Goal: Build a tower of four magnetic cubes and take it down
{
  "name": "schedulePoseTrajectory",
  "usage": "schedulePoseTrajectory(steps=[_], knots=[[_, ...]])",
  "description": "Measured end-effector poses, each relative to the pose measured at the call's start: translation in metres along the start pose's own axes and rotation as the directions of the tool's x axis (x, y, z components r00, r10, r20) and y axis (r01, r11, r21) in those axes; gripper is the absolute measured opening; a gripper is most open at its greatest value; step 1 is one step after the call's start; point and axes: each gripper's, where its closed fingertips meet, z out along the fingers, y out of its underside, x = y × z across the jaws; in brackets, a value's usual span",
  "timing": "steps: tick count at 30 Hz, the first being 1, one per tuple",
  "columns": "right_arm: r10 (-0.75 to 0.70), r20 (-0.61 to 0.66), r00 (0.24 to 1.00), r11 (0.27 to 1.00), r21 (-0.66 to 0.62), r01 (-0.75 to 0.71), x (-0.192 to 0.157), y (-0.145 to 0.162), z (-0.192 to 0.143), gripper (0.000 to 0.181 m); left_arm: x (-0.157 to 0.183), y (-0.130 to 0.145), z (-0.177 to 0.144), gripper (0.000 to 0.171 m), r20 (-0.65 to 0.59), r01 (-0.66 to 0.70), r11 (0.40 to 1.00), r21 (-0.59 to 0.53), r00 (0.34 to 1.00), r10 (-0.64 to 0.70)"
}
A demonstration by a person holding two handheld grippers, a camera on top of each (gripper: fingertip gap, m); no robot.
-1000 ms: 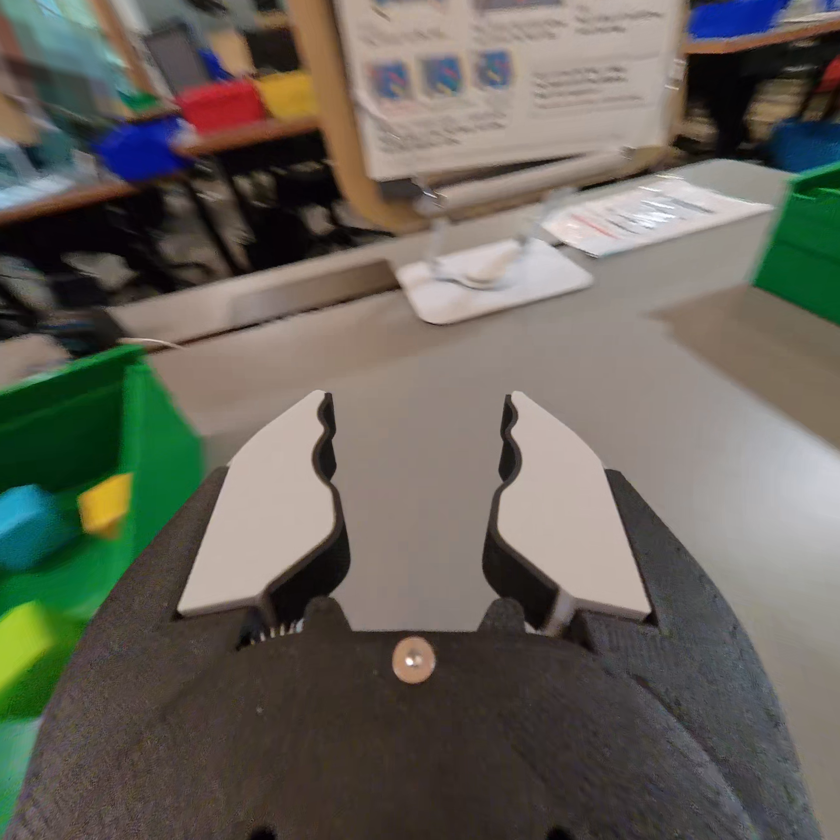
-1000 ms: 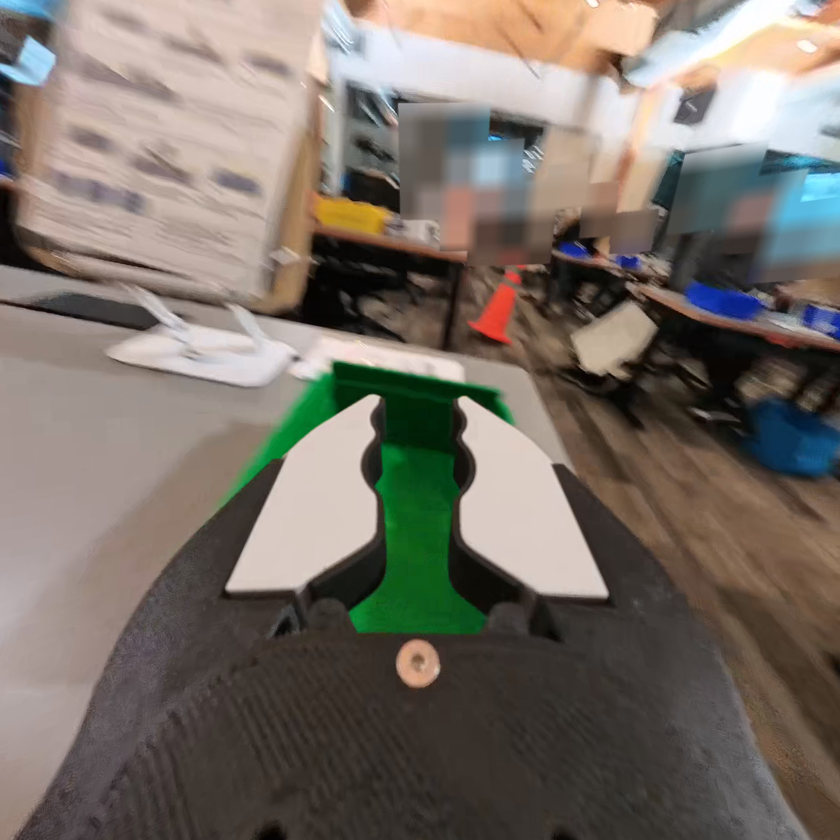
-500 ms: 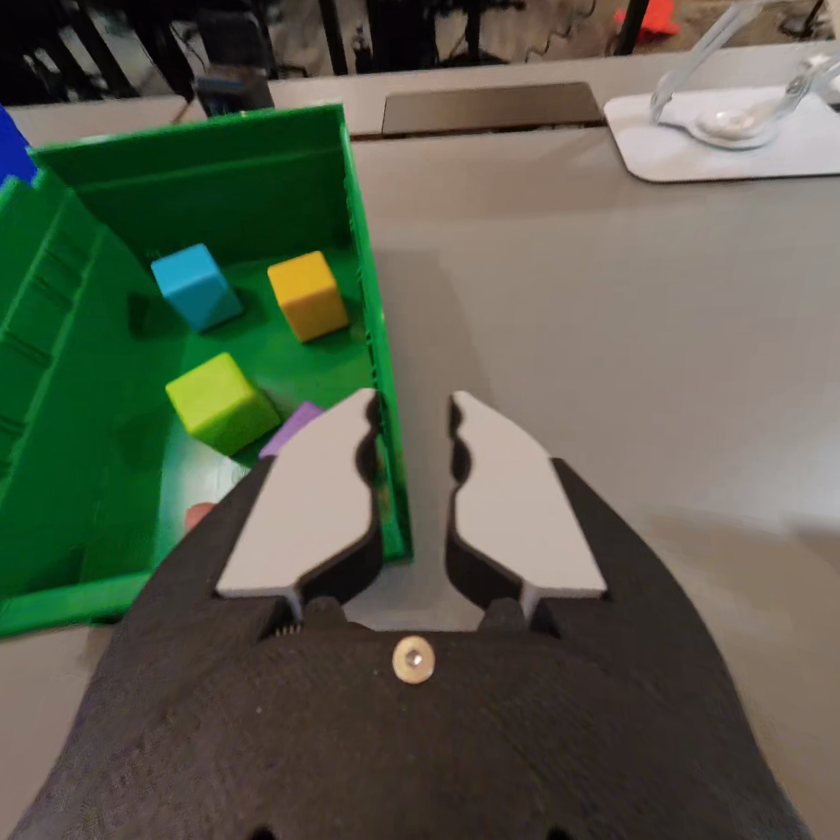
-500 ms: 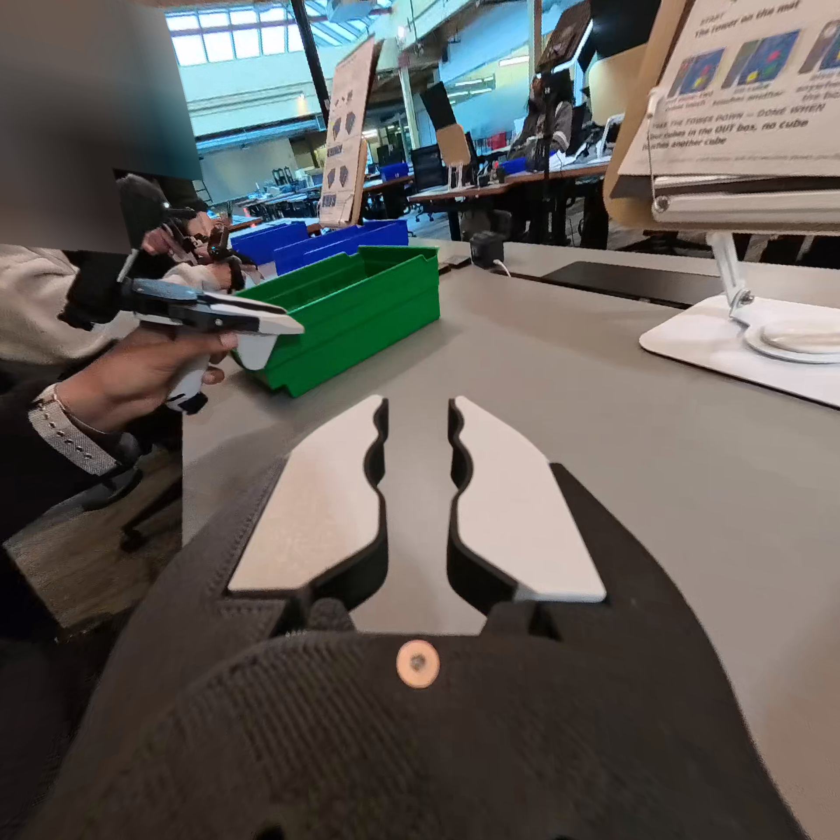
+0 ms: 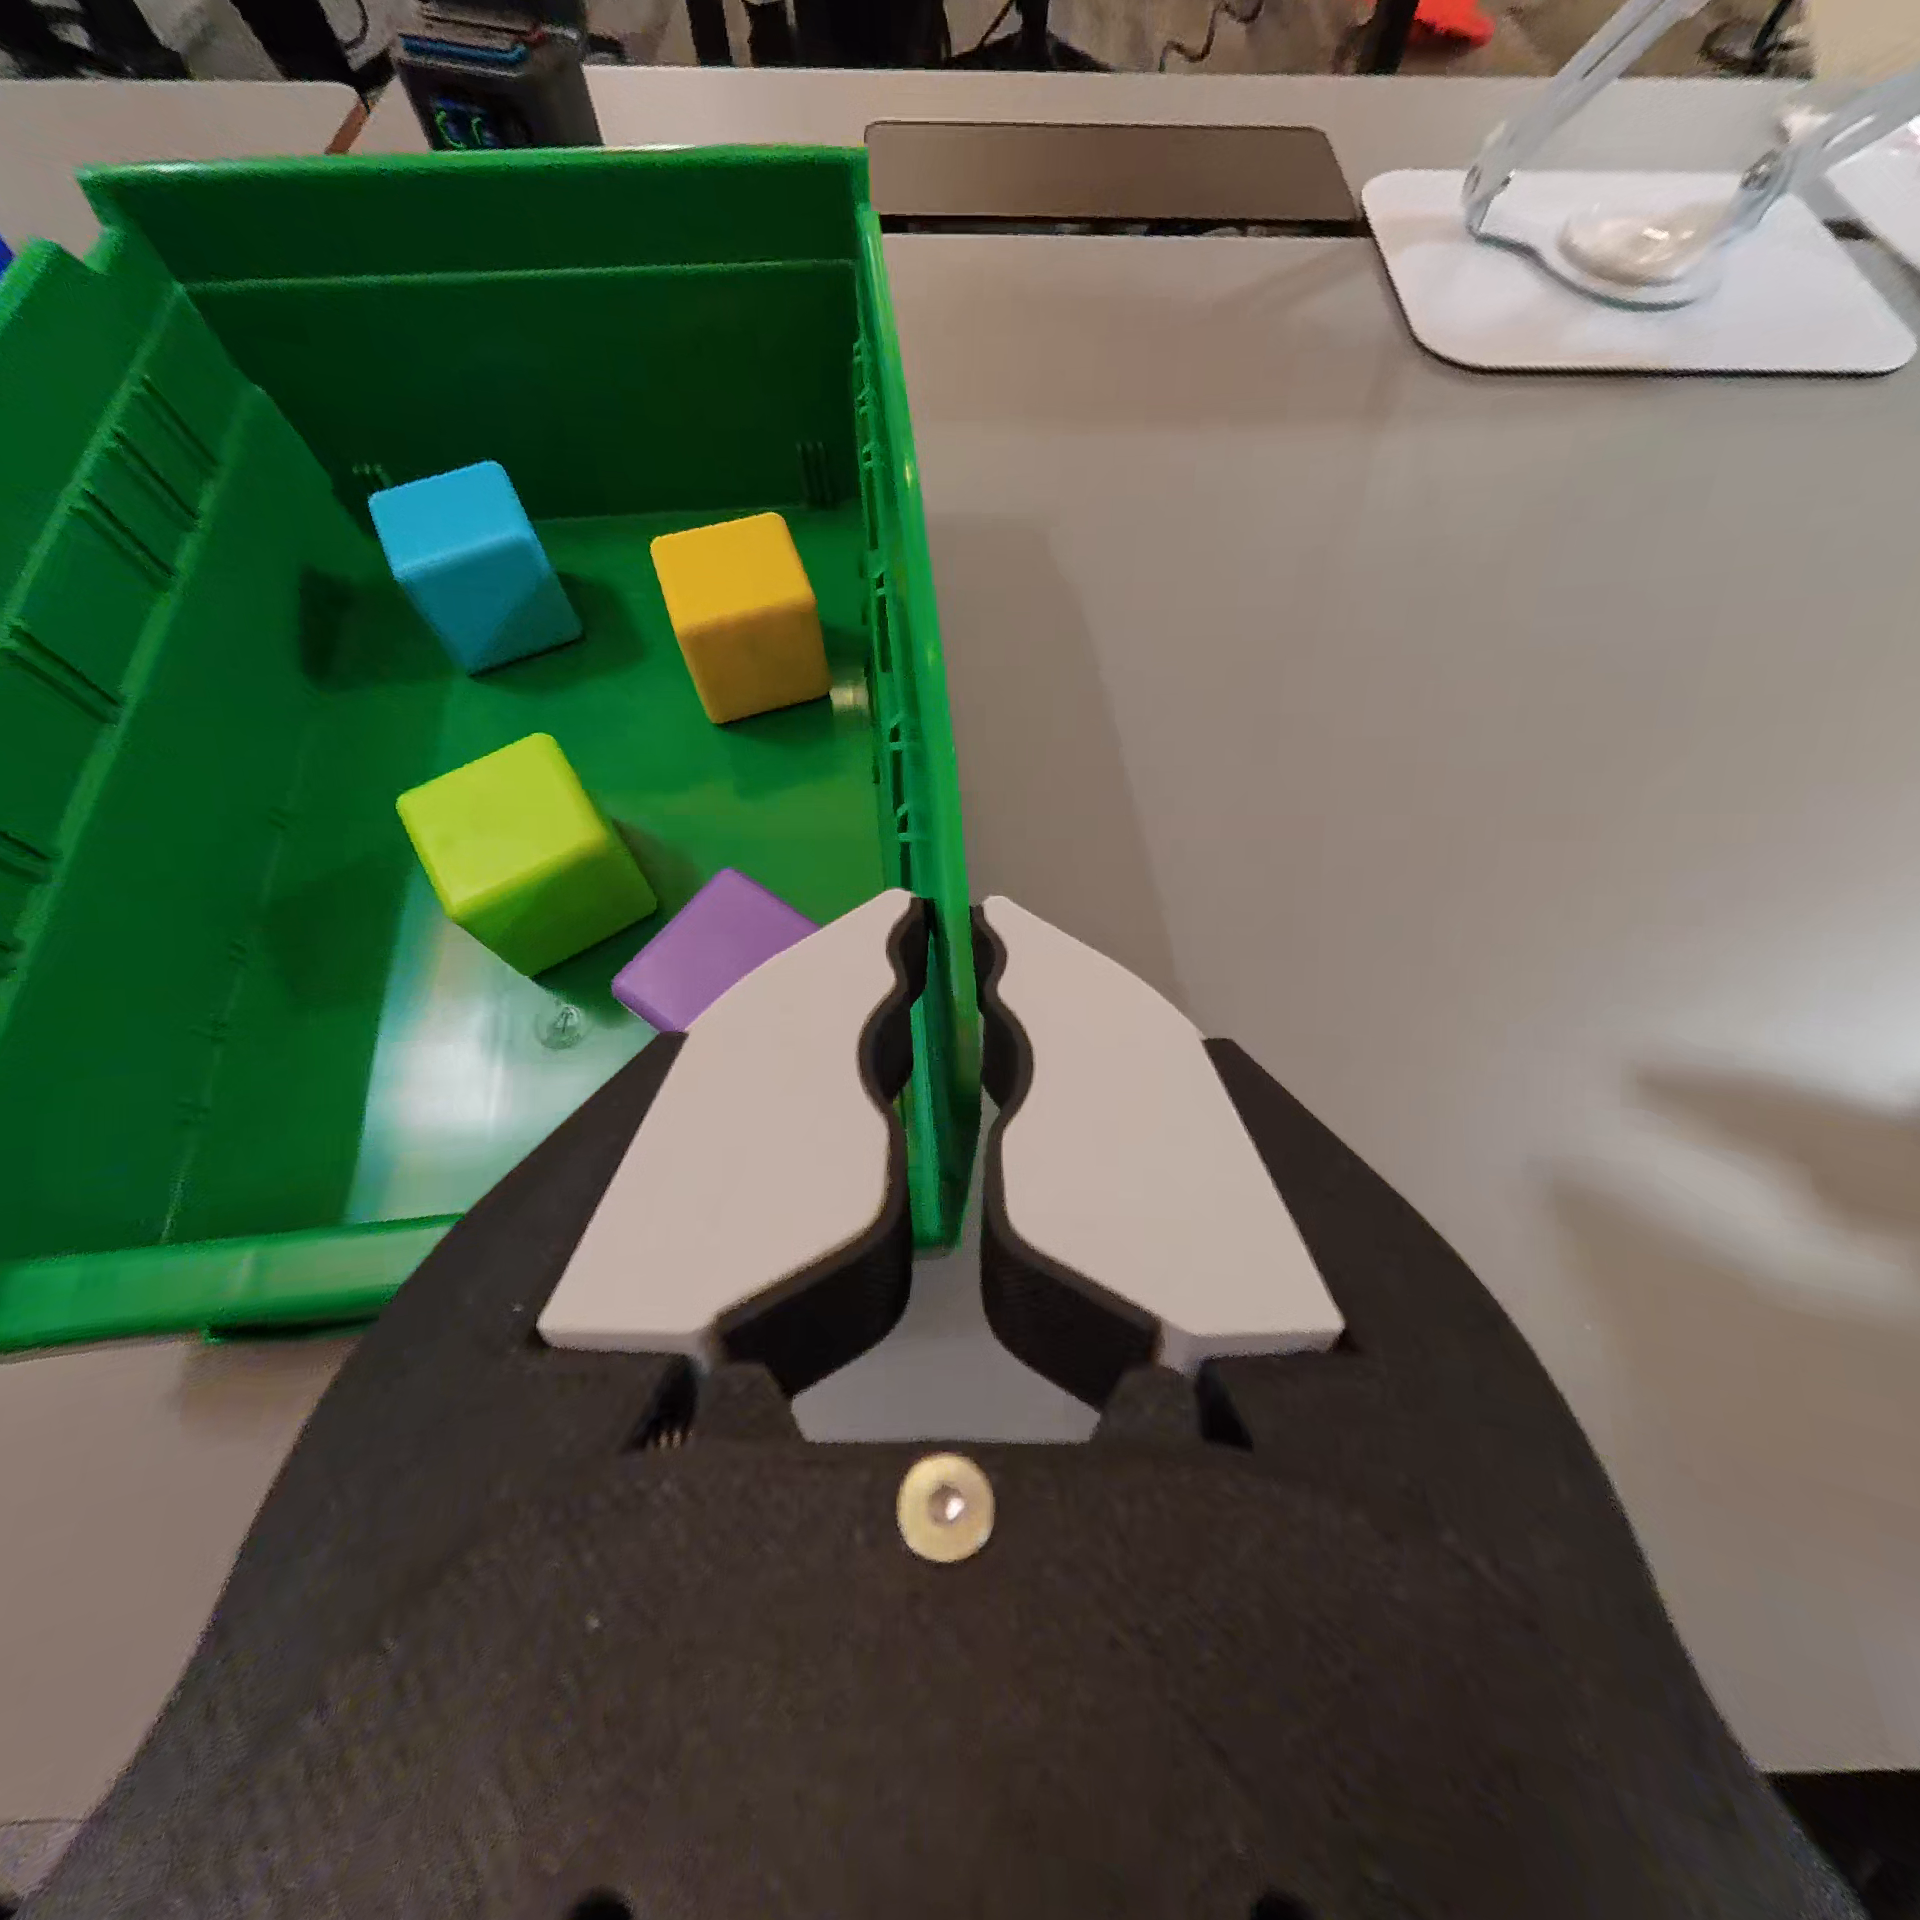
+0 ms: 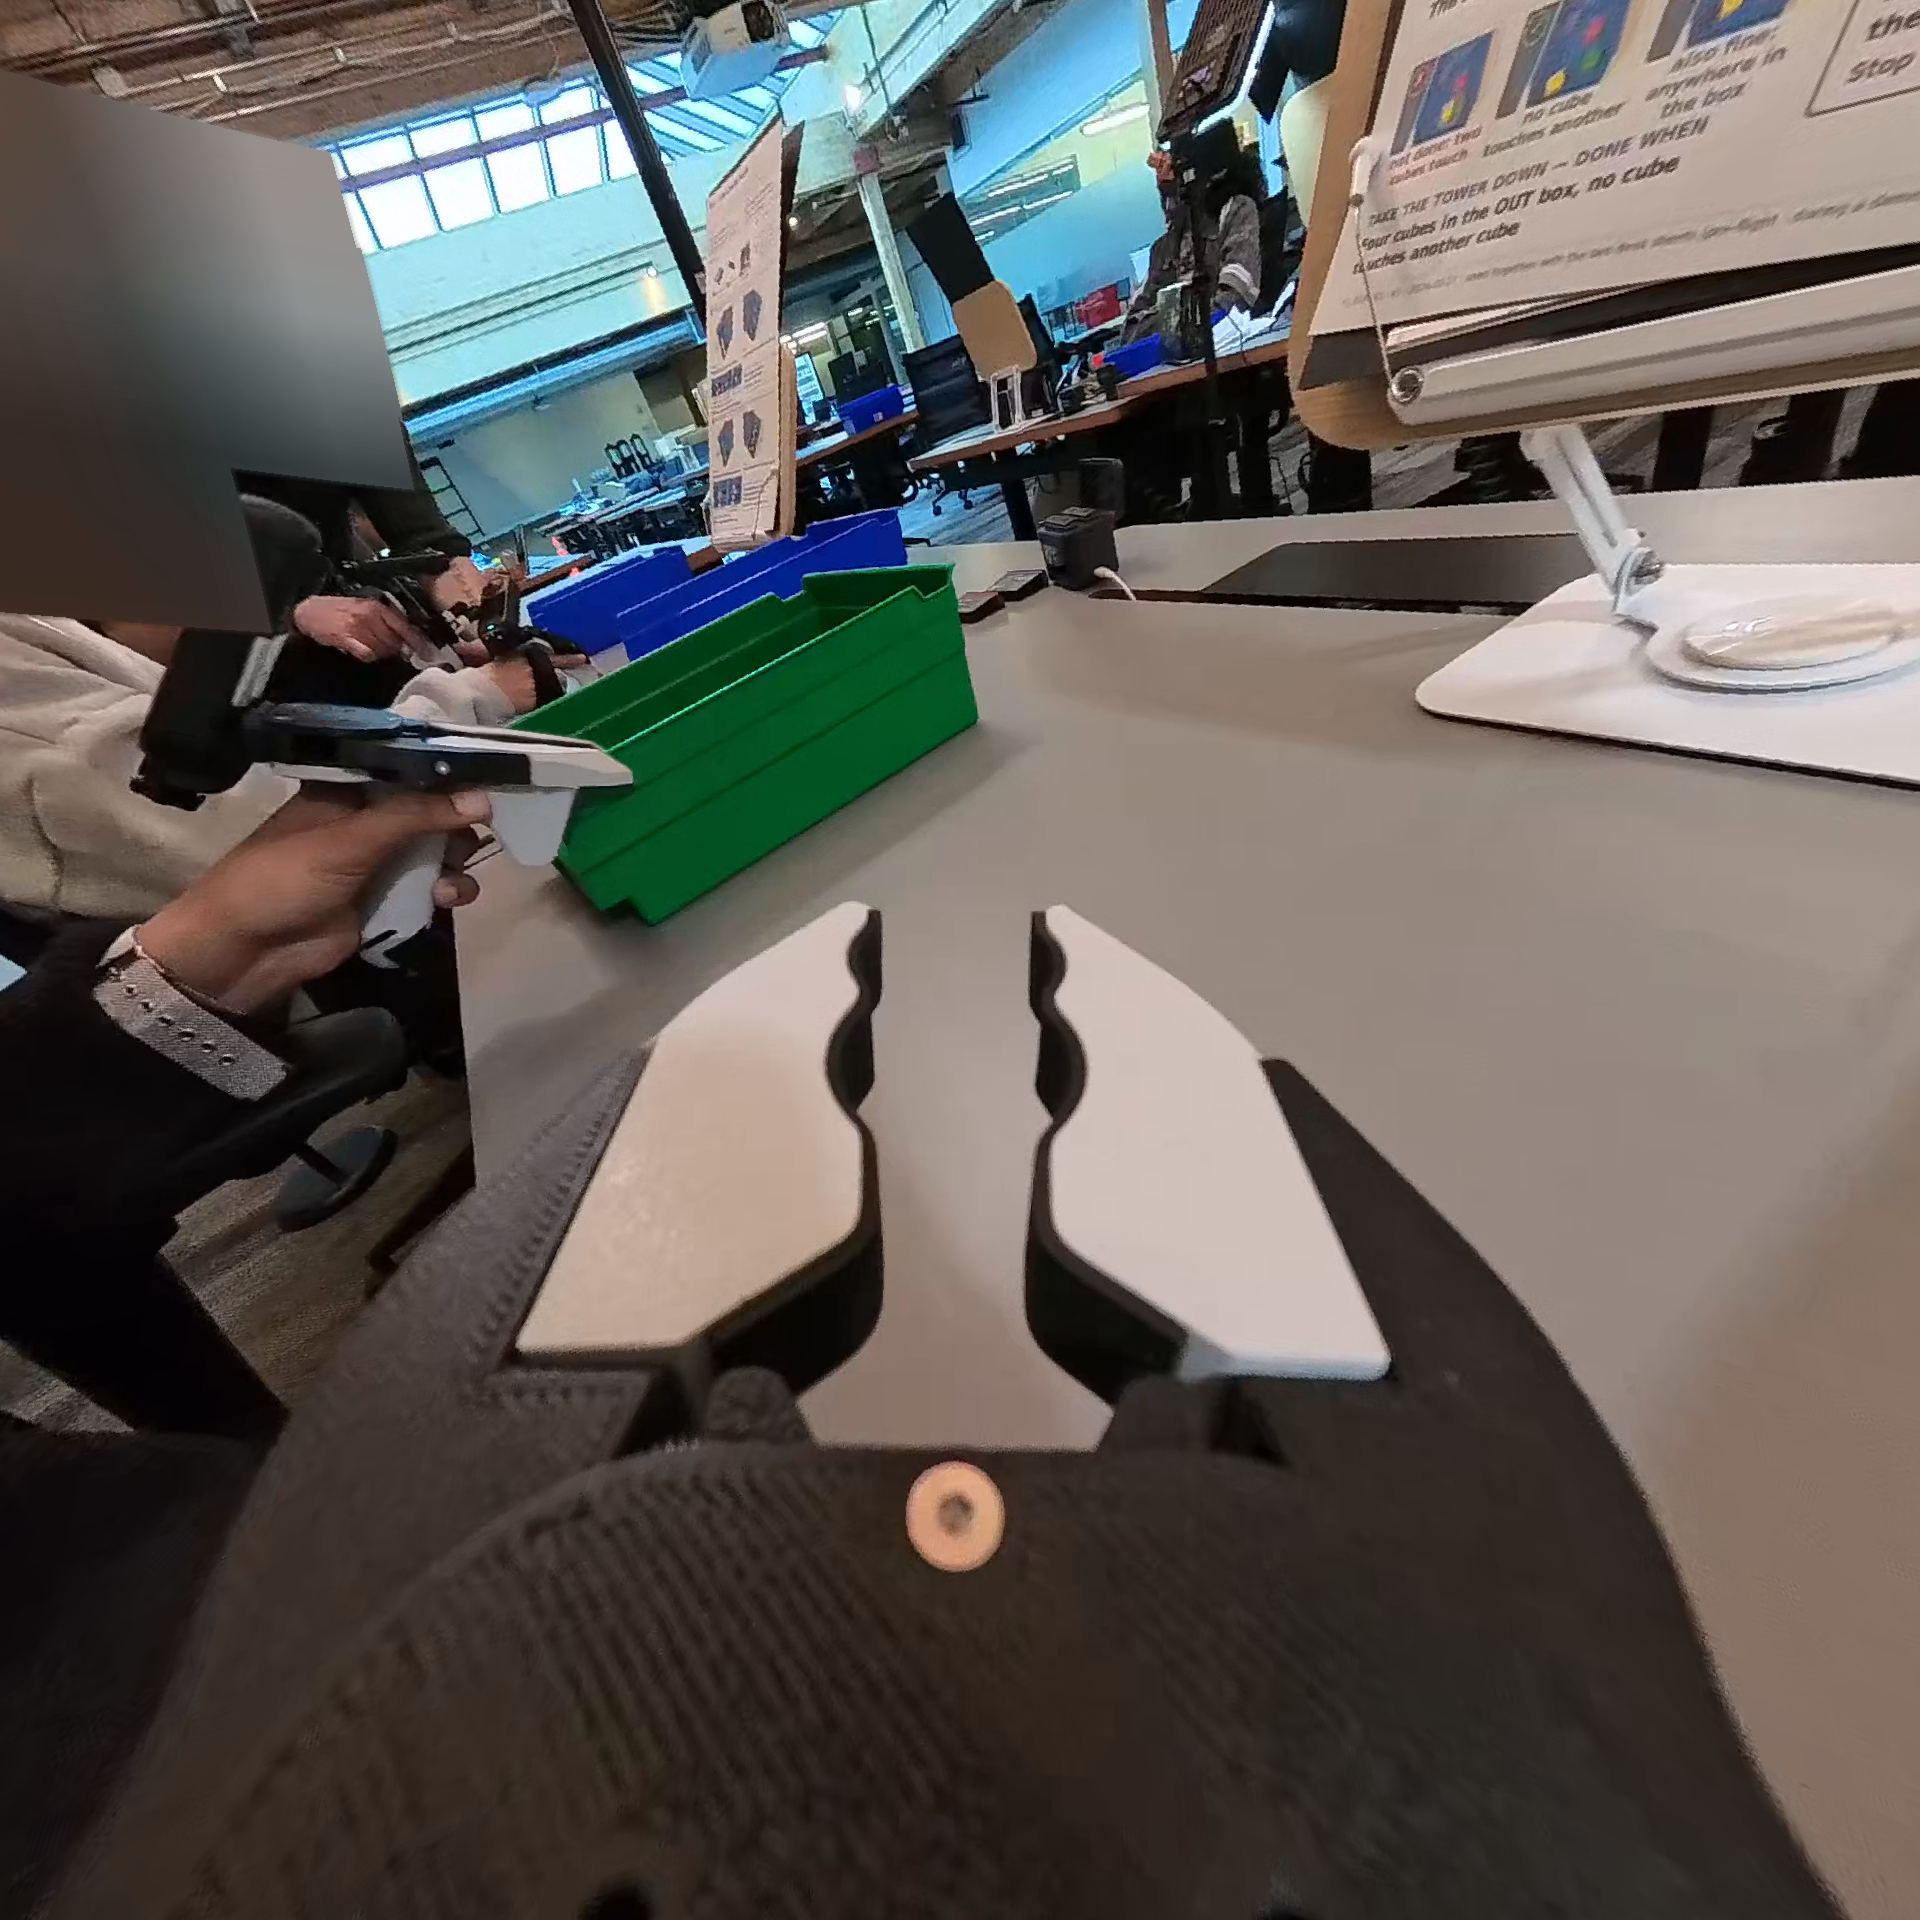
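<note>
While the left gripper [image 5: 948,914] apparently pinches the green bin [image 5: 914,623] wall, half-hiding a purple cube [image 5: 707,961], right gripper [image 6: 956,925] gapes.

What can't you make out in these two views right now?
- Purple cube: left wrist view, near half hidden behind the left gripper.
- Green bin: left side cut off by the frame edge.
- Bin contents: right wrist view, hidden by its wall.
</note>
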Motion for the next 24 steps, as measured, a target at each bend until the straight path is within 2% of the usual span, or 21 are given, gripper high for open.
schedulePoseTrajectory(steps=[1,3,5,7,9,11,13,14,17,20,21,23,24], knots=[[0.003,-0.002,1.000,1.000,-0.004,-0.003,0.001,0.001,0.001,0.028,0.000,-0.001,-0.002,0.009,-0.015,0.011,1.000,0.014,1.000,-0.010],[0.024,0.001,1.000,1.000,-0.014,-0.024,0.002,0.004,0.003,0.028,-0.001,-0.010,-0.010,0.035,-0.036,0.032,0.997,0.068,0.999,-0.030],[0.047,0.010,0.999,0.999,-0.010,-0.047,0.001,0.004,0.004,0.028,-0.013,-0.031,-0.026,0.052,-0.019,0.030,0.988,0.152,0.999,-0.028],[0.062,0.018,0.998,0.998,-0.006,-0.062,-0.001,0.005,0.005,0.028,-0.028,-0.056,-0.046,0.050,-0.018,-0.024,0.968,0.248,0.999,0.029],[0.072,0.025,0.997,0.997,-0.015,-0.071,-0.002,0.008,0.008,0.028,-0.032,-0.069,-0.055,0.049,-0.097,-0.134,0.953,0.273,0.981,0.166],[0.085,0.039,0.996,0.996,-0.026,-0.084,-0.005,0.011,0.010,0.028,-0.033,-0.050,-0.044,0.052,-0.240,-0.280,0.949,0.147,0.920,0.309],[0.105,0.056,0.993,0.994,-0.029,-0.103,-0.008,0.012,0.011,0.028,-0.038,-0.007,-0.032,0.053,-0.435,-0.487,0.872,-0.041,0.795,0.424],[0.112,0.061,0.992,0.993,-0.026,-0.111,-0.010,0.012,0.011,0.028,-0.045,0.010,-0.025,0.053,-0.489,-0.558,0.823,-0.104,0.750,0.446],[0.111,0.053,0.992,0.994,-0.017,-0.110,-0.011,0.010,0.009,0.028,-0.064,0.032,0.001,0.065,-0.521,-0.635,0.743,-0.211,0.716,0.464],[0.095,0.027,0.995,0.995,-0.020,-0.095,-0.010,0.011,0.007,0.028,-0.062,0.038,0.016,0.065,-0.563,-0.636,0.733,-0.243,0.708,0.428],[0.094,0.020,0.995,0.995,-0.023,-0.094,-0.009,0.012,0.006,0.028,-0.062,0.041,0.020,0.063,-0.572,-0.635,0.728,-0.259,0.708,0.414],[0.098,0.006,0.995,0.995,-0.026,-0.098,-0.007,0.014,0.005,0.028,-0.057,0.049,0.022,0.046,-0.619,-0.645,0.711,-0.281,0.687,0.380],[0.103,0.002,0.995,0.994,-0.023,-0.103,-0.006,0.014,0.004,0.028,-0.054,0.048,0.023,0.044,-0.627,-0.637,0.722,-0.269,0.685,0.371]])
